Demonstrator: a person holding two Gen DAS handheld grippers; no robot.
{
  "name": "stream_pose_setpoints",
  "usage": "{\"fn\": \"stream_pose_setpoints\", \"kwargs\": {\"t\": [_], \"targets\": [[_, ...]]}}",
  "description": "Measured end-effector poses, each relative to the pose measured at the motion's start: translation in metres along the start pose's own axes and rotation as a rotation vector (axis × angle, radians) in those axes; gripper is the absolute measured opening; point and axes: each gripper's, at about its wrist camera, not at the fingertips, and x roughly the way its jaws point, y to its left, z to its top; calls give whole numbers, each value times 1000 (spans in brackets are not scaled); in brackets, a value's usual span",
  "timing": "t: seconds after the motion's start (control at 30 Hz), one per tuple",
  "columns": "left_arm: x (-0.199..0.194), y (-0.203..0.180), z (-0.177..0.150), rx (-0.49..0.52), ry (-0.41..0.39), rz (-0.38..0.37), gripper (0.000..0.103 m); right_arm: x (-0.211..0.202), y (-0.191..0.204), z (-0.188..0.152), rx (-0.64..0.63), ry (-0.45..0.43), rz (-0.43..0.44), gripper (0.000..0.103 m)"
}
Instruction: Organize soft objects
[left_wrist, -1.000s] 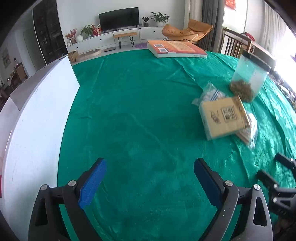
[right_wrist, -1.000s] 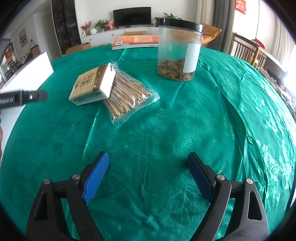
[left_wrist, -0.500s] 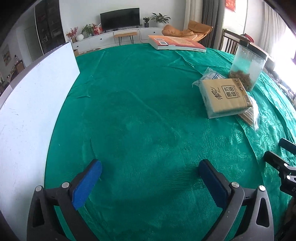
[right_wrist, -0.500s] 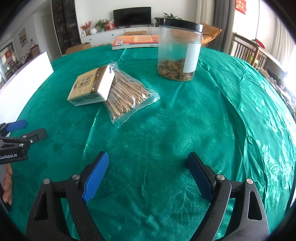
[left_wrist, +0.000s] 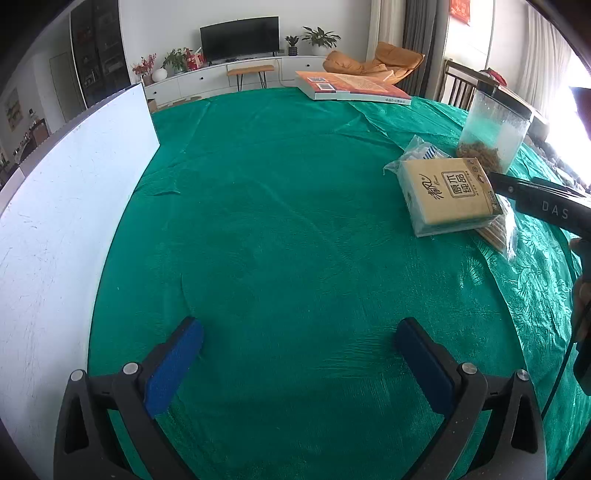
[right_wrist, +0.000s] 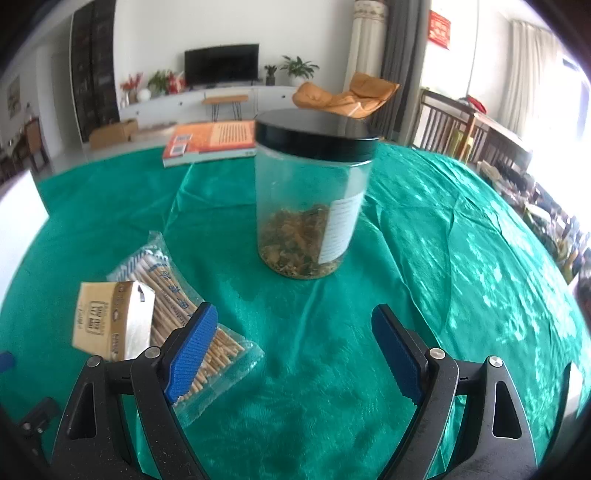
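Nothing looks organized yet. The tissue pack (left_wrist: 448, 194) lies on the bag of sticks (right_wrist: 192, 317), just left of the jar (right_wrist: 312, 199). The right gripper (right_wrist: 295, 350) and the left gripper (left_wrist: 299, 354) are both spread apart, holding nothing.

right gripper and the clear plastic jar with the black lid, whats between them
Only bare green tablecloth lies between the open right gripper and the clear plastic jar, as the right wrist view shows.

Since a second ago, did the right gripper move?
Yes. The right gripper went forward toward the jar, which now looks bigger and closer, while the tissue pack slid down beside its left finger.
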Motion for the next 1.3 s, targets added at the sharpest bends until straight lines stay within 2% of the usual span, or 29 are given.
{"fn": "stream_pose_setpoints", "kwargs": {"t": [0.03, 0.1, 0.13, 0.17, 0.23, 0.37, 0.5, 0.57, 0.6, 0.67, 0.7, 1.3], "targets": [[0, 0, 0, 0, 0, 0, 103, -3, 12, 0, -37, -8, 84, 87], [0, 0, 0, 0, 0, 0, 103, -21, 31, -2, -91, -35, 316, 85], [0, 0, 0, 0, 0, 0, 103, -34, 33, -6, -99, -64, 391, 85], [0, 0, 0, 0, 0, 0, 103, -45, 32, -10, -95, -85, 405, 86], [0, 0, 0, 0, 0, 0, 103, -57, 18, -19, -50, -80, 380, 87], [0, 0, 0, 0, 0, 0, 103, -53, -17, -49, 36, 80, 216, 87], [0, 0, 0, 0, 0, 0, 103, -48, -41, -85, 125, 173, 180, 87], [0, 0, -1, -1, 0, 0, 103, -54, -41, -93, 141, 136, 155, 87], [0, 0, -1, -1, 0, 0, 103, -52, -39, -94, 132, 145, 138, 87], [0, 0, -1, -1, 0, 0, 103, -49, -29, -93, 67, 134, 94, 89], [0, 0, -1, 0, 0, 0, 103, -49, -29, -94, 58, 113, 95, 89], [0, 0, -1, -1, -1, 0, 103, -49, -33, -92, 77, 116, 96, 90]]}}
